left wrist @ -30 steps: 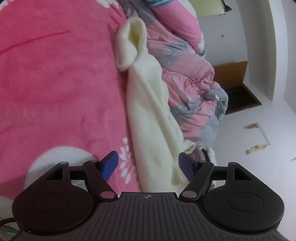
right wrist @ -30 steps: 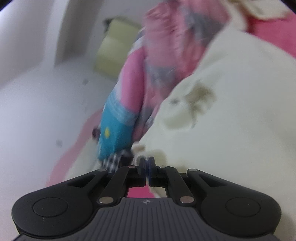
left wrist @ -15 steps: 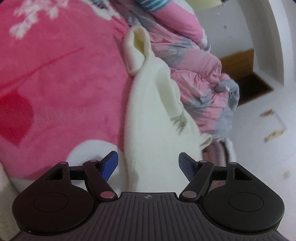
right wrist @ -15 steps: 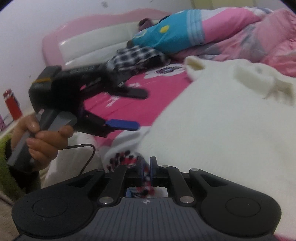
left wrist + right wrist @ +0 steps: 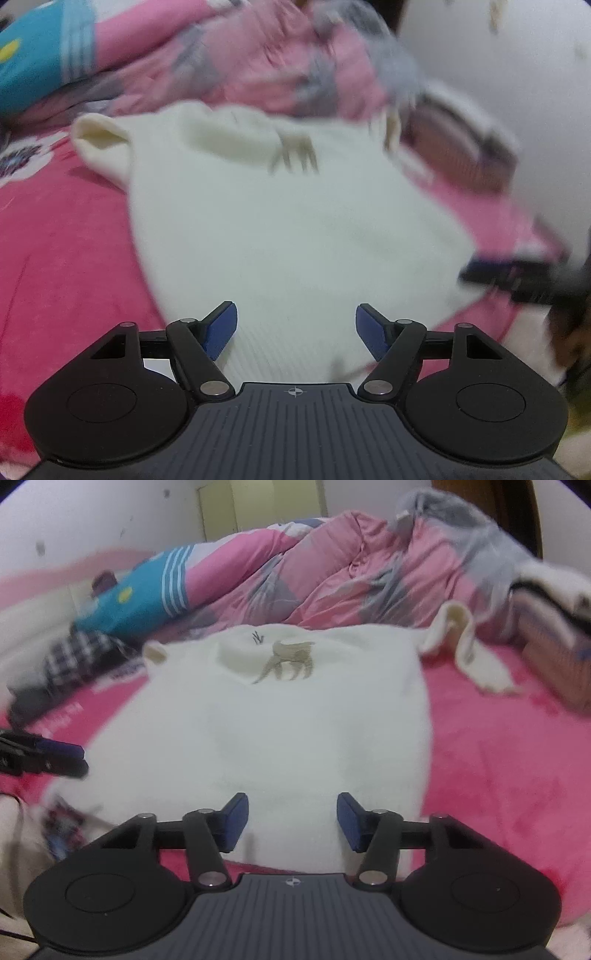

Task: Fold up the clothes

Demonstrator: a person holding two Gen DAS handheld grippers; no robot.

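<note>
Pink plush bedding (image 5: 498, 746) covers the bed on which a cream-white knitted sweater (image 5: 288, 723) lies spread flat, its hem toward both cameras. On the sweater's chest sits a tan embroidered animal figure (image 5: 286, 661), sharp in the right wrist view and smeared by blur in the left wrist view (image 5: 295, 157). One cream sleeve (image 5: 469, 650) trails off to the right of the body onto the bedding, its cuff open; another cuff (image 5: 155, 652) pokes out at the upper left corner of the garment.

The left gripper (image 5: 296, 330) hovers at the sweater's hem, its jaws wide apart with ribbed knit showing between the blue pads (image 5: 221, 330); nothing is pinched. The right gripper (image 5: 291, 821) sits likewise at the hem, jaws wide apart, blue pads (image 5: 351, 821) either side of the white fabric and holding nothing. Each gripper shows at the edge of the other's view: the left one at the far left of the right wrist view (image 5: 40, 757), the right one blurred at the far right of the left wrist view (image 5: 517, 275).

Beyond the sweater a crumpled pink and grey quilt (image 5: 351, 572) is heaped along the far side of the bed, with a turquoise striped pillow (image 5: 147, 594) to its left and a black-and-white checked cloth (image 5: 77, 653) just below that. White walls (image 5: 92, 520) rise behind.
</note>
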